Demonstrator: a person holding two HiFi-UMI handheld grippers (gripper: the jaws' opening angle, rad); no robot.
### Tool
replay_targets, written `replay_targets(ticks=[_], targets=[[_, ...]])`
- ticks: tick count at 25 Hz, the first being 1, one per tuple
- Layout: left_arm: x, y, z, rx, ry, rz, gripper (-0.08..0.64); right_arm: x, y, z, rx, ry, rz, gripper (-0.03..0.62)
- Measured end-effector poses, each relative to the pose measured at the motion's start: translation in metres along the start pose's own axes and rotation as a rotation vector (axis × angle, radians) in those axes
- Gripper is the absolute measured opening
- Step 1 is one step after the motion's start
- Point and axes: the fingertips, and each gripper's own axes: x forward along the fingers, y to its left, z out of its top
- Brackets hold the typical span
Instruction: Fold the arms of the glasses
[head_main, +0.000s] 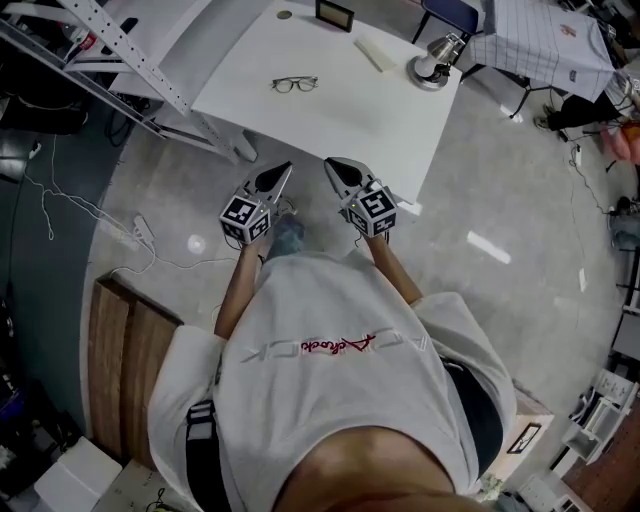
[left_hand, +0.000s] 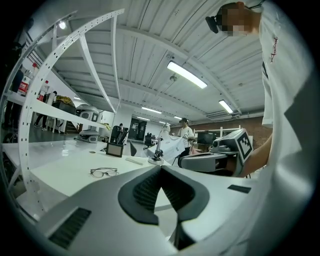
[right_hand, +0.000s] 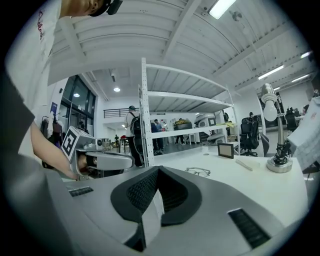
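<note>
A pair of thin dark-framed glasses (head_main: 295, 84) lies on the white table (head_main: 400, 120), well in from its near edge; it also shows in the left gripper view (left_hand: 104, 172) and the right gripper view (right_hand: 198, 172). Whether its arms are open is too small to tell. My left gripper (head_main: 286, 167) and right gripper (head_main: 329, 162) hover side by side just short of the table's near edge, both pointing toward the glasses. Each has its jaws shut with nothing between them, as the left gripper (left_hand: 161, 167) and the right gripper (right_hand: 157, 168) show in their own views.
On the table's far side stand a desk lamp (head_main: 432, 62), a small dark picture frame (head_main: 334, 14) and a pale flat stick (head_main: 369, 52). A white metal rack (head_main: 120, 50) borders the table on the left. A power strip (head_main: 143, 232) with cables lies on the floor.
</note>
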Motion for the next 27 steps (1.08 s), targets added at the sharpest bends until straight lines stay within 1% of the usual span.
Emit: replay_targets(ticks=[7,11,16,27], targets=[[-0.021,-0.015,-0.003,0.006,-0.018,0.014,0.028,-0.015,0.022,-0.004,-0.012,-0.005,-0.002,0.017],[-0.026,-0.019,-0.005,0.004,-0.025,0.01,0.028,-0.018,0.028,-0.002,-0.015,-0.005,-0.001,0.017],[-0.028,-0.028,-0.006,0.005,-0.035,0.0,0.028,-0.024,0.033,0.001,-0.042,0.001,-0.006,0.017],[-0.031,-0.026,-0.006,0.018,-0.035,-0.013,0.028,-0.021,0.04,-0.001,-0.055,0.0,-0.012,0.017]])
